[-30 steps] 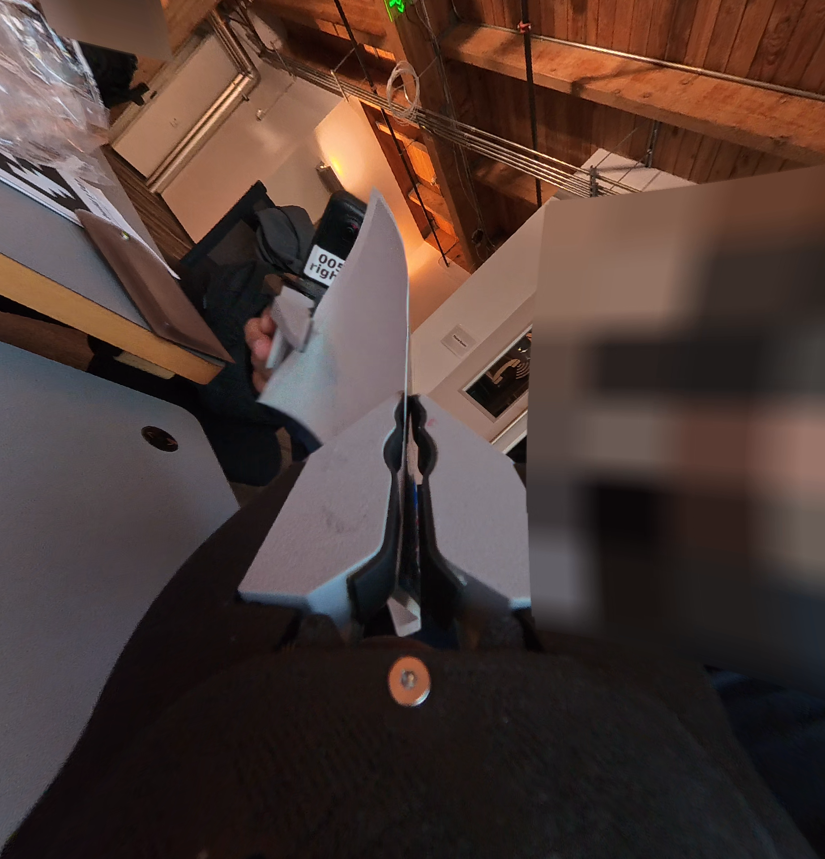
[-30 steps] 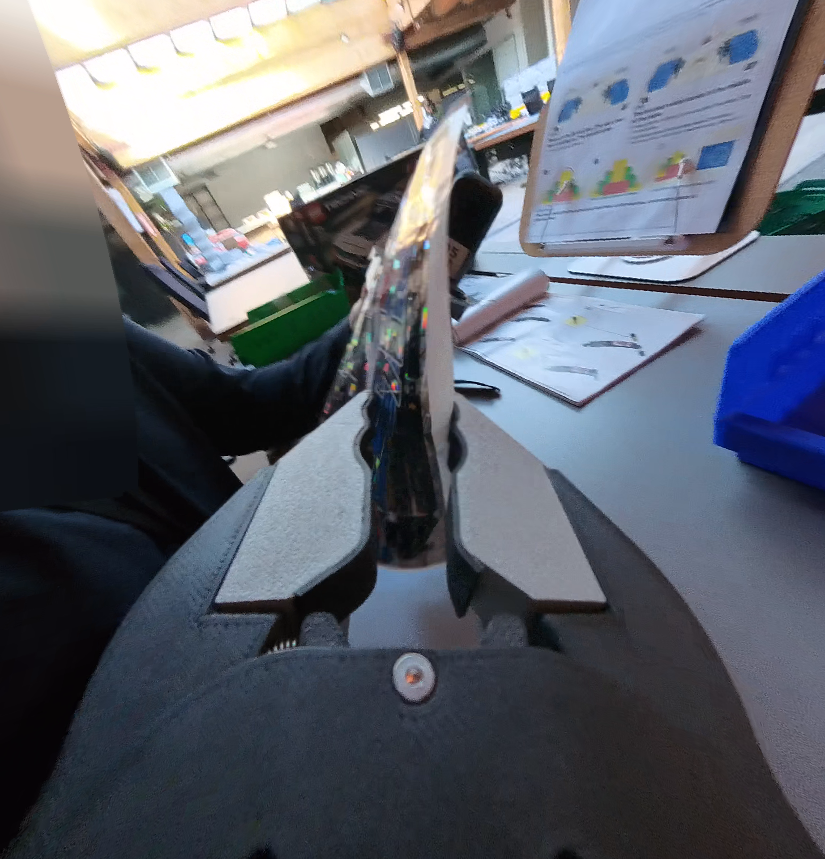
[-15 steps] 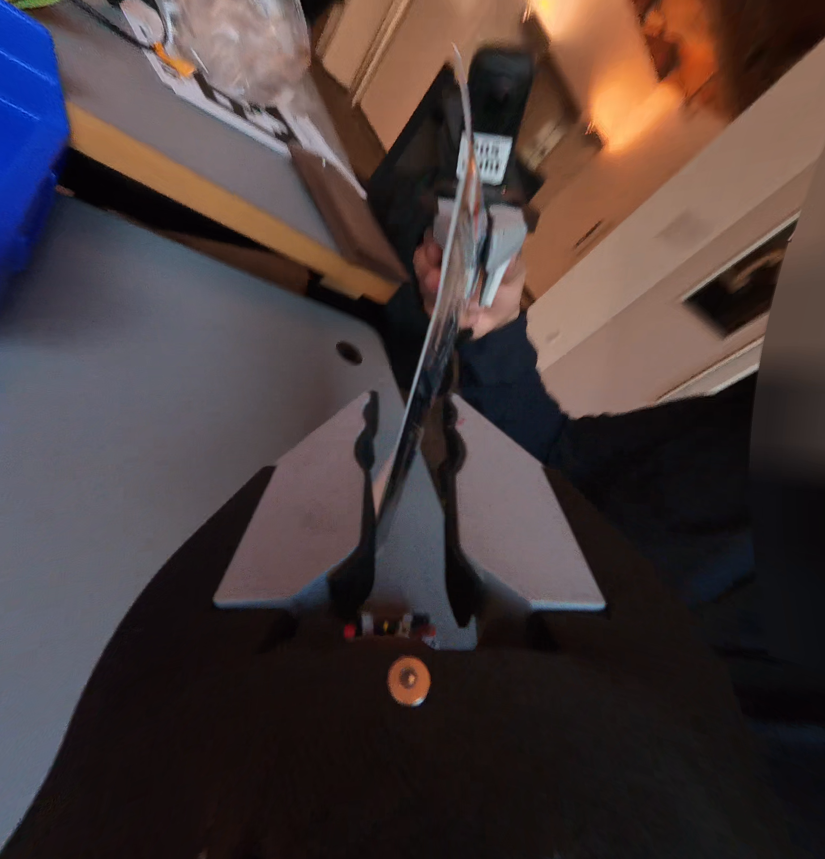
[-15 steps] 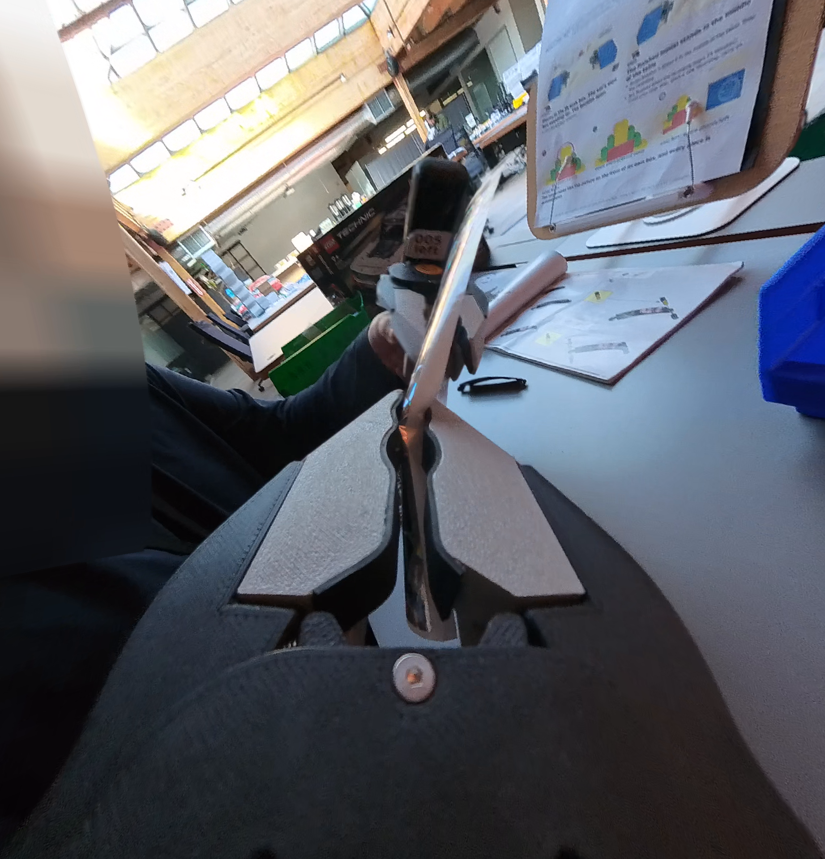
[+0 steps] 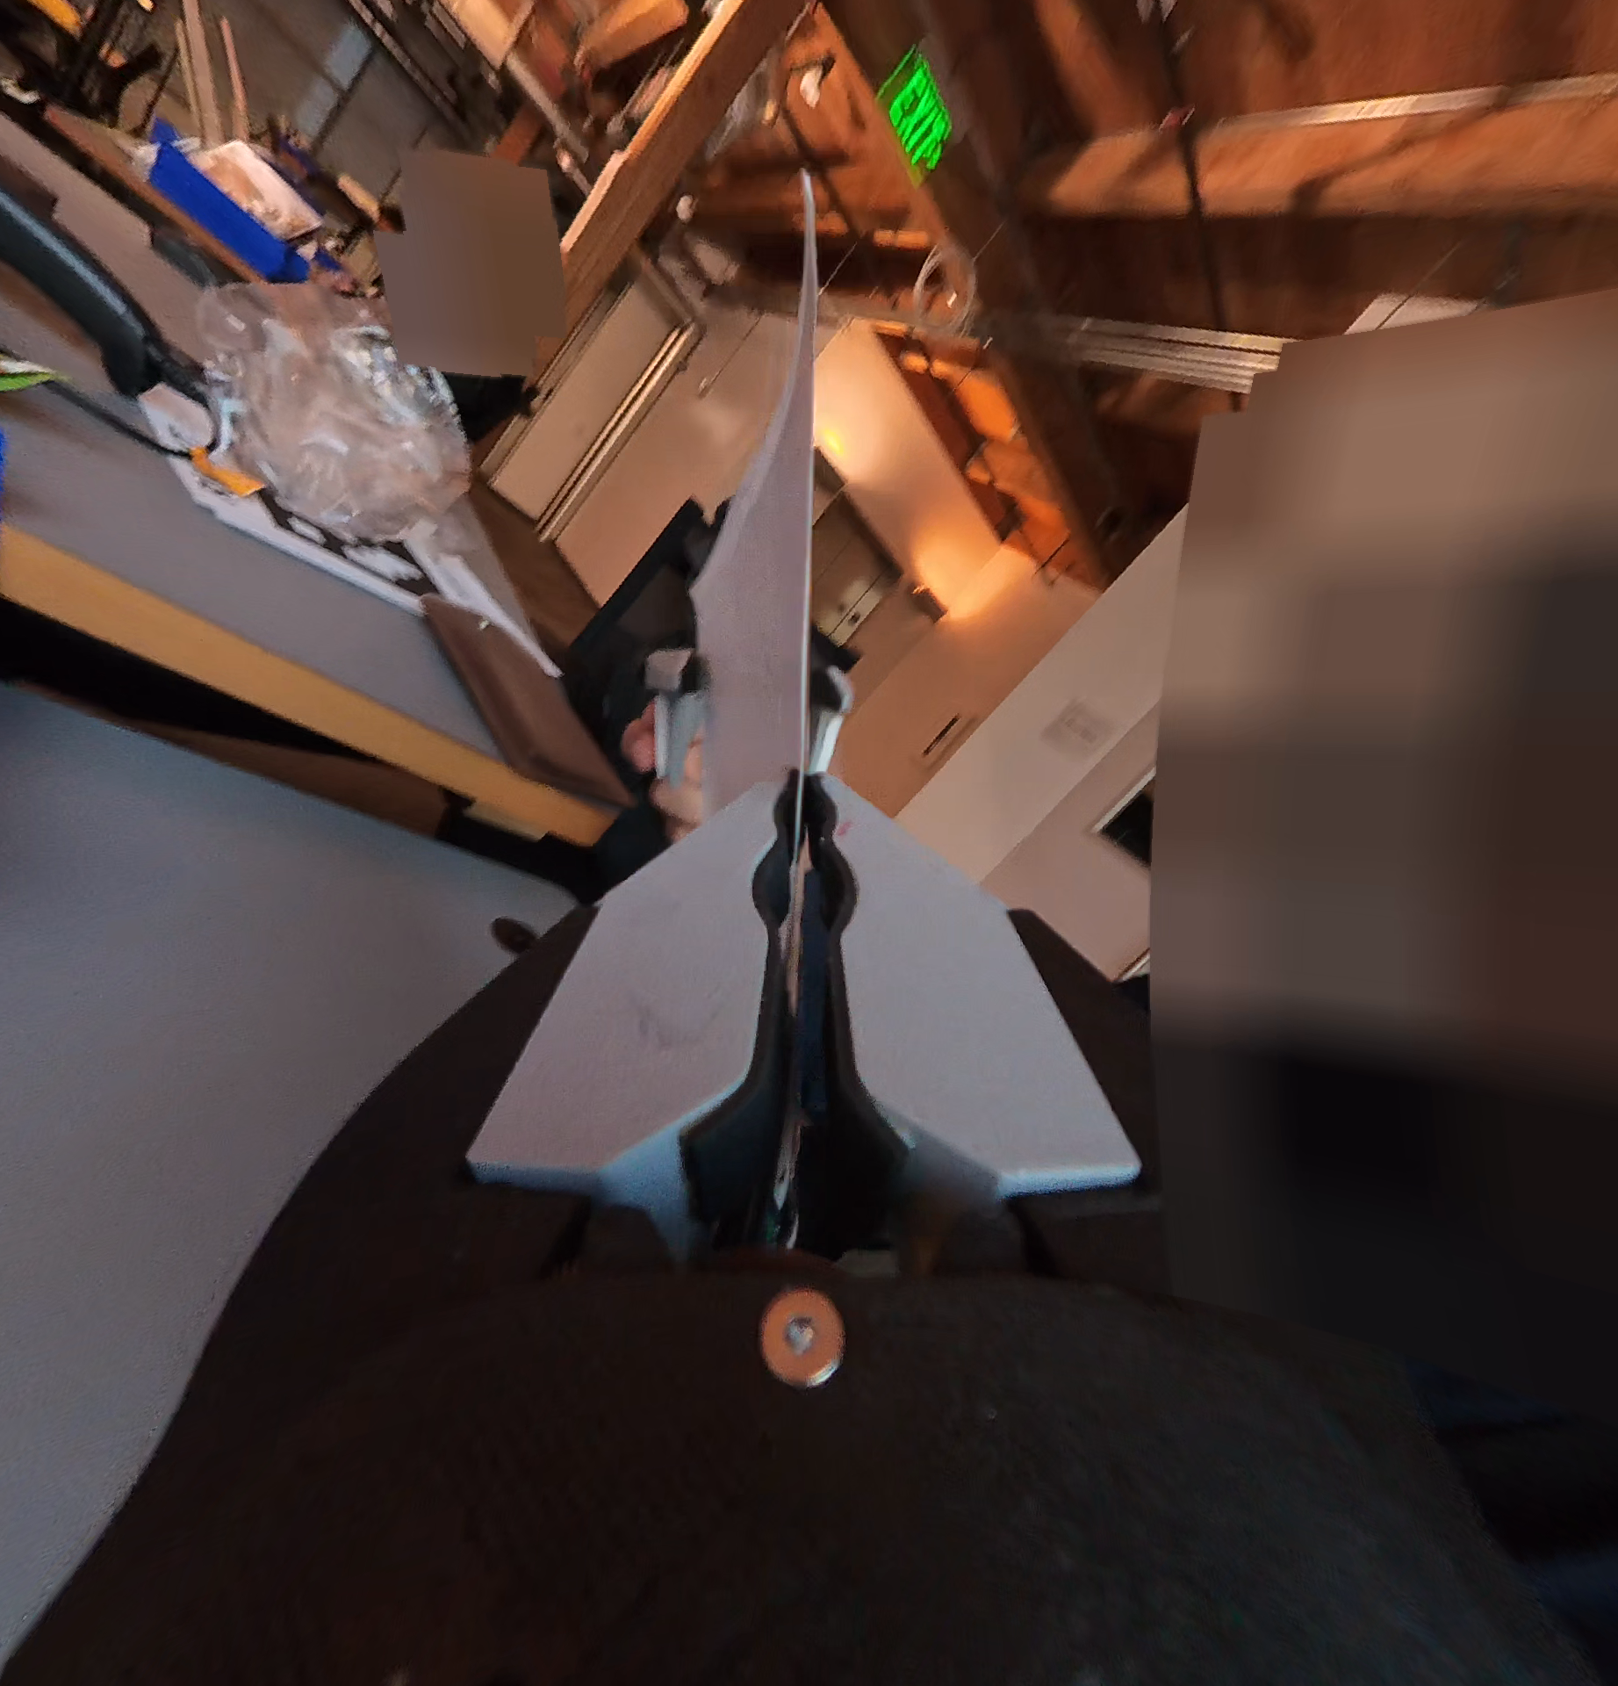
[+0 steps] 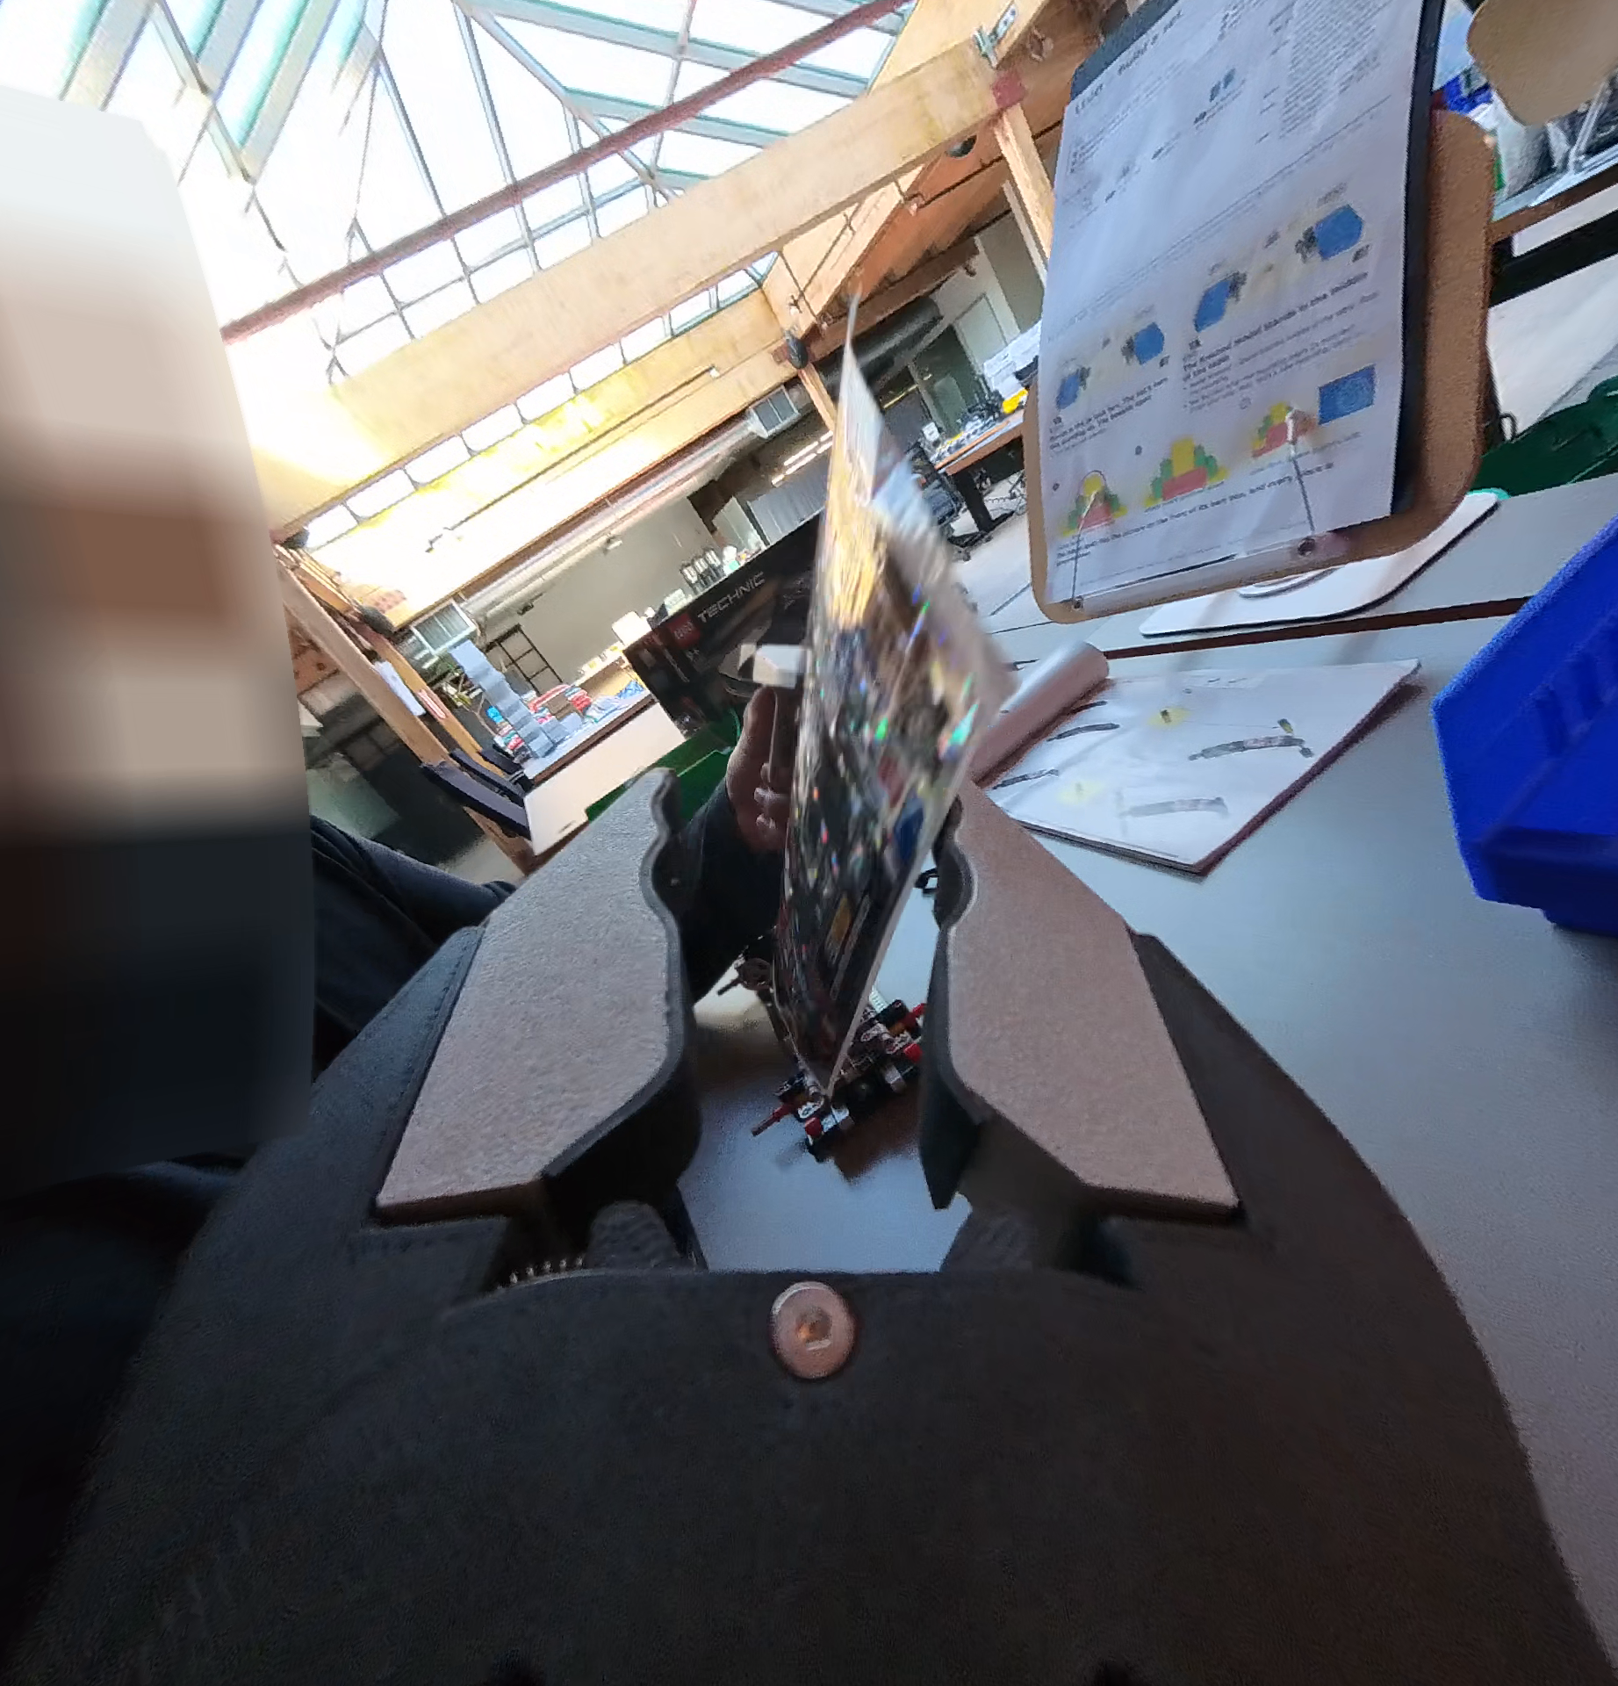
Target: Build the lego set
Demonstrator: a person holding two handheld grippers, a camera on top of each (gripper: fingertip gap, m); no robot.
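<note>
Sticker sheet (image 5: 768,584) is now pinched in my left gripper (image 5: 800,803); my right gripper (image 6: 809,821) has just let go, fingers wide apart.

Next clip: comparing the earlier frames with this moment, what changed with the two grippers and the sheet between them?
The right gripper was clamped on the glossy printed sheet half a second ago; its fingers now stand wide apart and the sheet passes between them unpressed. The left gripper, whose fingers stood slightly apart then, has closed on the sheet's other end. The booklet and blue bin on the table lie as before.
</note>
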